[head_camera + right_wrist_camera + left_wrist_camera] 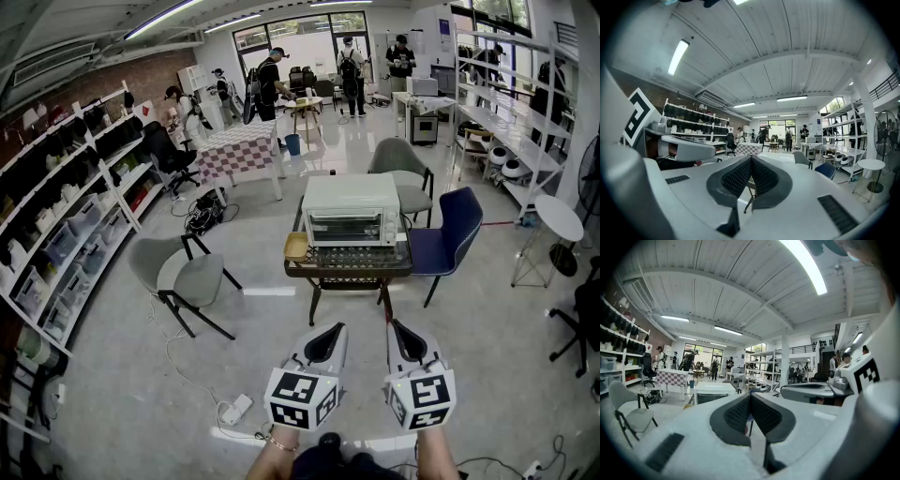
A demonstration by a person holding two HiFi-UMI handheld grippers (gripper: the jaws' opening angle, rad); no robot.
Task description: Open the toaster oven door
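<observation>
A white toaster oven (351, 209) stands on a small dark table (349, 266) in the middle of the room, its glass door closed. It also shows in the left gripper view as the toaster oven (712, 392), far off. Both grippers hang low and well short of the table. My left gripper (323, 339) is shut and holds nothing, its pads (740, 412) meeting. My right gripper (405, 338) is shut too and empty, pads (740, 177) pressed together.
A yellow tray (296, 247) lies on the table's left end. A grey chair (186, 278) stands left of the table, a blue chair (452, 234) right, another grey chair (403, 172) behind. Shelving (66, 225) lines the left wall. Several people stand at the back.
</observation>
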